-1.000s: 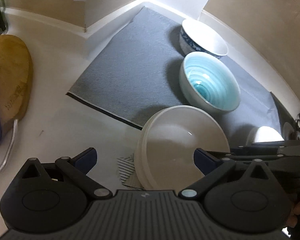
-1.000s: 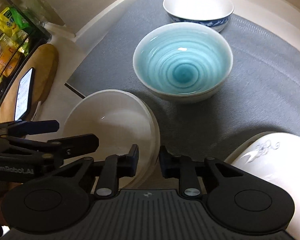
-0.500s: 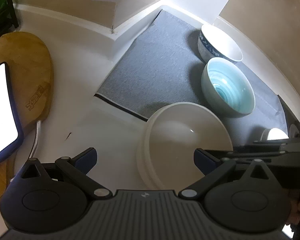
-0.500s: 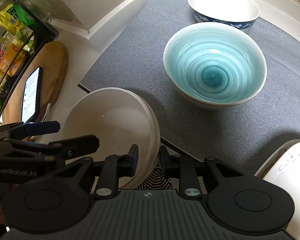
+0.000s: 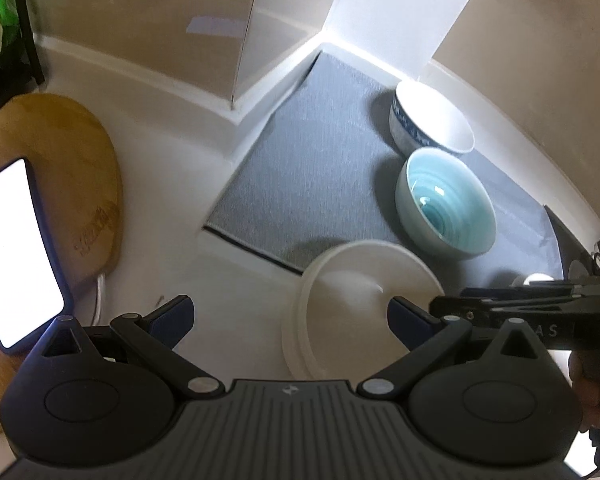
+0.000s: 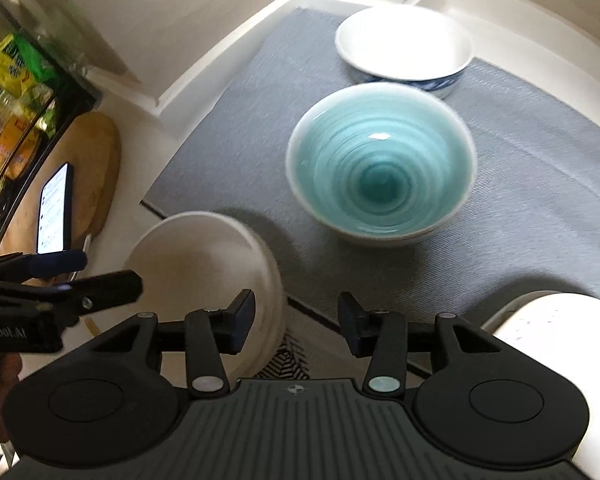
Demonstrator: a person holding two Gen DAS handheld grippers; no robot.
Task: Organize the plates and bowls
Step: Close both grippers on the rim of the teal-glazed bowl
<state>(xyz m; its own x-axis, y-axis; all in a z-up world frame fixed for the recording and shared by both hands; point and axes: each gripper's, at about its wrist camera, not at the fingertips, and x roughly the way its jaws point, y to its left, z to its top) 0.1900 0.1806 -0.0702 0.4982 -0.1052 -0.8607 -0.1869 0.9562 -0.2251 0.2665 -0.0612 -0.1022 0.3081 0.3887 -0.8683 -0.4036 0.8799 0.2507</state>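
**White stack let go at the mat's edge as bowls wait to be sorted**

A stack of white, shallow, glazed ceramic plates (image 6: 204,264) sits at the near corner of the grey woven mat (image 5: 320,168), partly over the white worktop (image 5: 172,208), just beside a pale bowl with a turquoise ringed inside (image 6: 380,172). Behind that stands a white bowl with a blue-patterned outside (image 6: 404,46); a further white dish (image 6: 560,328) shows at the right edge. The right tool (image 6: 296,322) hangs over the stack's near rim with its jaws opening; the rim lies by the left finger, and the pads no longer press on it. The left tool (image 5: 290,316) is spread wide, nothing between its fingers, with the stack below and to its right.

The stack looks heavy for its size, rigid, smooth-glazed and likely slippery, and it would chip if knocked against the turquoise bowl. The rim is the natural hold, pinched across its thickness, best taken with support on the opposite side too. The plates appear plain and glossy, nested closely, their edges showing as thin bands. A round wooden board (image 5: 64,176) carries a lit phone (image 5: 16,252) to the left.
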